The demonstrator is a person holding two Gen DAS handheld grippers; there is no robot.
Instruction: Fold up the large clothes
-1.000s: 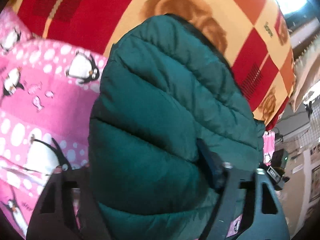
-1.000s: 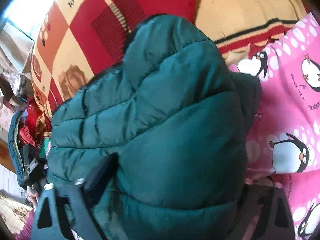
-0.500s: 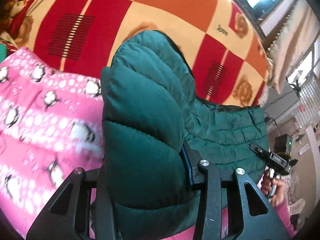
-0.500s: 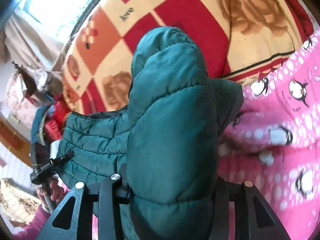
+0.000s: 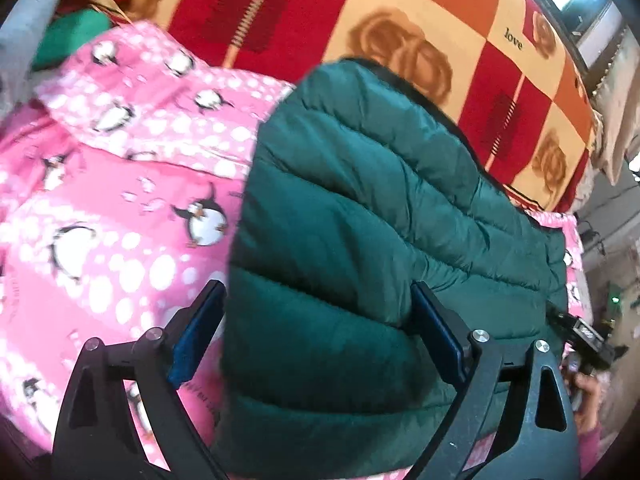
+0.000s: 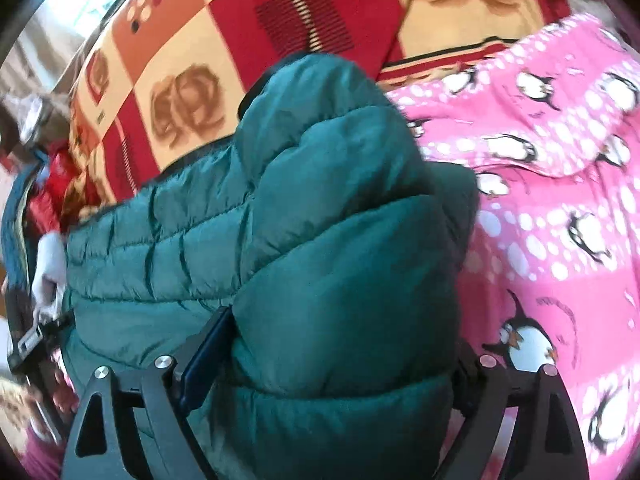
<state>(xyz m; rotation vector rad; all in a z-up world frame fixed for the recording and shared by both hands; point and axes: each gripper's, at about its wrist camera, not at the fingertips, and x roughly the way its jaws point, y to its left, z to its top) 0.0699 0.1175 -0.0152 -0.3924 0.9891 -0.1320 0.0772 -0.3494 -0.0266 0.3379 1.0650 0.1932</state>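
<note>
Nearest you, your left gripper stands with its jaws wide, having just been opening; the near fold of the green puffer jacket bulges up between the blue pads, yet the left pad stands clear of the cloth, so I judge that nothing is clamped there. Your right gripper has likewise just been opening; its jaws are spread, the padded bundle fills the gap between them, and the pad at 3 o'clock is hidden behind the fabric, so whether it presses I cannot tell for sure, though it reads as a release. The jacket lies on the pink penguin-print blanket, running from 6 o'clock up toward 12 in both views, with a doubled layer heaped on the quilted body. By that lie, one fold is laid over and let go; squaring the edges and any further fold seem left to do. Farther out, at 12 o'clock, spreads the red, orange and cream checked blanket with roses. In the left view, at 4 o'clock, the other gripper and the hand holding it show at the edge. Count: one jacket, two blankets, two grippers.
</note>
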